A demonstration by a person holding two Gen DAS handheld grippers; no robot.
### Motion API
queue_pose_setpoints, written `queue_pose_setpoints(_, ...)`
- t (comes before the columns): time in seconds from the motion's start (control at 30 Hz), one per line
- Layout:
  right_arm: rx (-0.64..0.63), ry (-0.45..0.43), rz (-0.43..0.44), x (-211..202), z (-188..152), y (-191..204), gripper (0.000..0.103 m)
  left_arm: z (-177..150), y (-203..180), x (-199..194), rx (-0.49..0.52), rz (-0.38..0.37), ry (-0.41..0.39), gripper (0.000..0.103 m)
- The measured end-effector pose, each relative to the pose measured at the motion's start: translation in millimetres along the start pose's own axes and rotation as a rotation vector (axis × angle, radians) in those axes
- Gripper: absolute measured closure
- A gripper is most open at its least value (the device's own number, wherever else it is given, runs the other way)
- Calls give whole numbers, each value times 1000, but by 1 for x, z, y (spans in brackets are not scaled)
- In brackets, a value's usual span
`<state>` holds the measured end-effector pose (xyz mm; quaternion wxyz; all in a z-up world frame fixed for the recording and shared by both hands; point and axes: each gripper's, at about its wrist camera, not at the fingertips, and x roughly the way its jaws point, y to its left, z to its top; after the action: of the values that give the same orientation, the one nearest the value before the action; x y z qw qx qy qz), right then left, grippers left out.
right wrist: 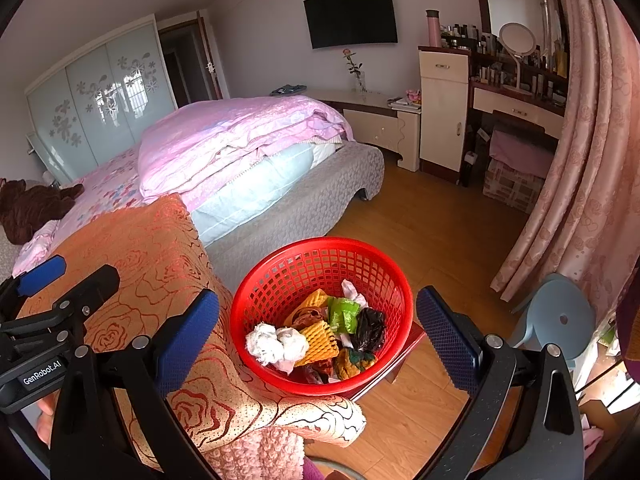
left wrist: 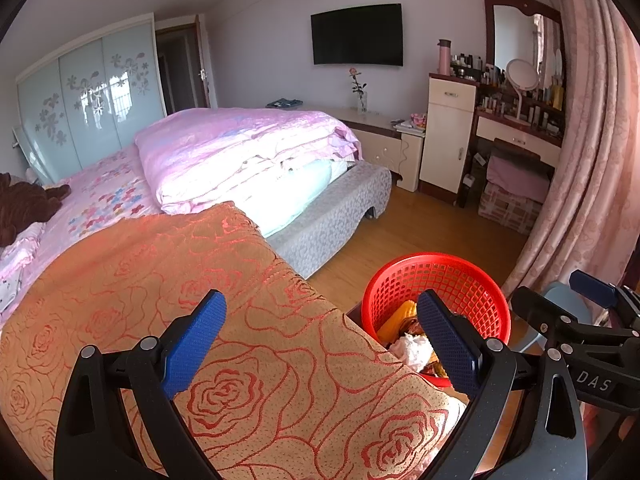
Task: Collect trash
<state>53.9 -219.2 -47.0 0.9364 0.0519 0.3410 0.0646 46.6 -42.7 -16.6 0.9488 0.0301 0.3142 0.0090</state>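
Left gripper [left wrist: 320,344]: jaws spread wide, nothing between them; blue ribbed pads [left wrist: 194,344] on black arms. It hangs over a gold spread [left wrist: 168,280] with a red rose pattern, woven and slightly nubbly, draped over the near end of the bed.

Right gripper [right wrist: 318,340]: jaws also wide apart, empty, poised above the basket [right wrist: 288,276]. The left gripper's body shows at the left edge of the right view, with part of a hand [right wrist: 45,420] beneath it.

Basket: round red plastic mesh, touching the edge of the spread, seated on a red stand (mostly hidden). The trash lies inside it:
- white crumpled paper [right wrist: 276,344] at the near side
- yellow foam netting [right wrist: 320,342] just beside the paper
- green wrapper [right wrist: 343,314]
- black bag [right wrist: 369,328], crumpled
- other scraps beneath, too jumbled to tell apart

In the left view the right-hand finger blocks much of the basket's contents.

Floor [right wrist: 424,224]: wood boards, warm brown, sunlit. A pale blue stool [right wrist: 560,316] stands right of the basket, near the pink curtain [right wrist: 592,160], which hangs in heavy folds.

Beyond the spread: a folded pink quilt [right wrist: 240,136], glossy, piled on the bed; grey patterned base below. Brown cloth [right wrist: 32,204] at the far left.

Far wall: a black TV [right wrist: 351,14], a low cream cabinet [right wrist: 376,120] with a rose in a vase [right wrist: 356,70], a dresser [right wrist: 516,92] crowded with bottles and a round mirror. Frosted floral wardrobe doors [right wrist: 100,100] at left.
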Motion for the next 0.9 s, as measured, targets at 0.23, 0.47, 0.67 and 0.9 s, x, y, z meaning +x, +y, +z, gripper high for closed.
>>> queue_pose_setpoints(0.23,1,1,0,0,1,0,7,-2,1,1,-2,1,1,10)
queue_pose_setpoints(0.47,1,2,-1,1,0,0,7,-4,-1,1,-5,-1,5,10)
queue_pose_setpoints(0.67,1,2,-1,1,1,-1,7,-6,-5,0,-3,-2,7,10)
queue_pose_setpoints(0.9,1,3,-1,0,2,-1,7,-5,-5,0,-6,-2,8,10)
